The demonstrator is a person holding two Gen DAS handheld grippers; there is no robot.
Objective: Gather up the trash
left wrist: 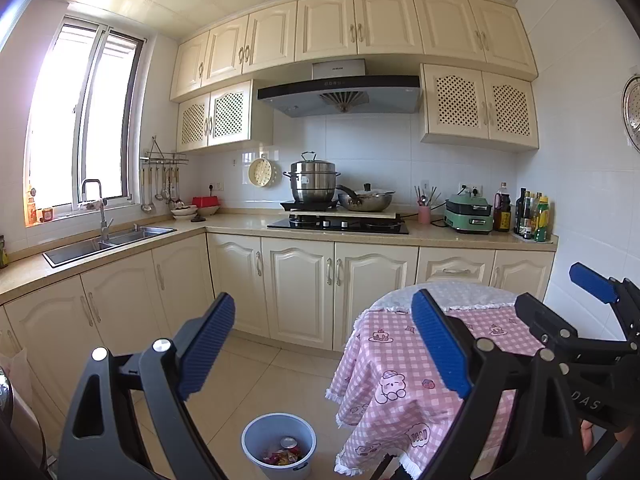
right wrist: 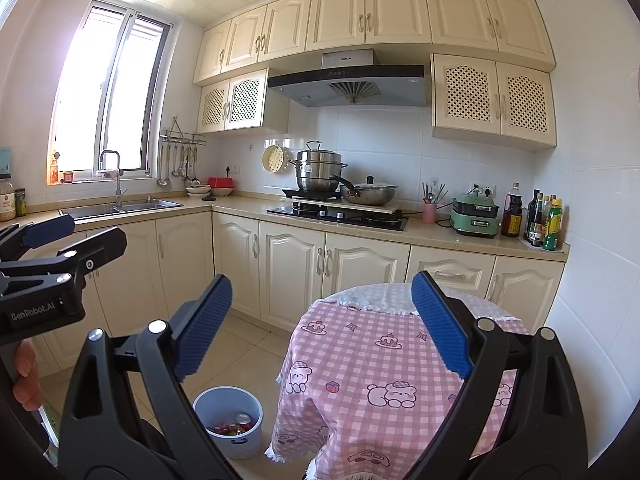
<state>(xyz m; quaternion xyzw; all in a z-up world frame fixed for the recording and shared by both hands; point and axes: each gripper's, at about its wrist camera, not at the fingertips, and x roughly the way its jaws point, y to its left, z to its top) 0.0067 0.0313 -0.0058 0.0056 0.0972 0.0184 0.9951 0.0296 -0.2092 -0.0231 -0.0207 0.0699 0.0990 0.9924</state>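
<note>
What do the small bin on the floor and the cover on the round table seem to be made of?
The bin looks like plastic: smooth pale blue-grey walls, matte, with a moulded rim. The table cover looks like woven cloth: pink checks with printed cartoon figures, soft folds and a white fringe at the hem. Neither can be confirmed by look alone.

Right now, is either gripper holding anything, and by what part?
Nothing is held. The left gripper and right gripper are both open and empty; trash already lies in the bin.

Both wrist views — raised, side by side — face the stove wall, sharing bin and table.
</note>
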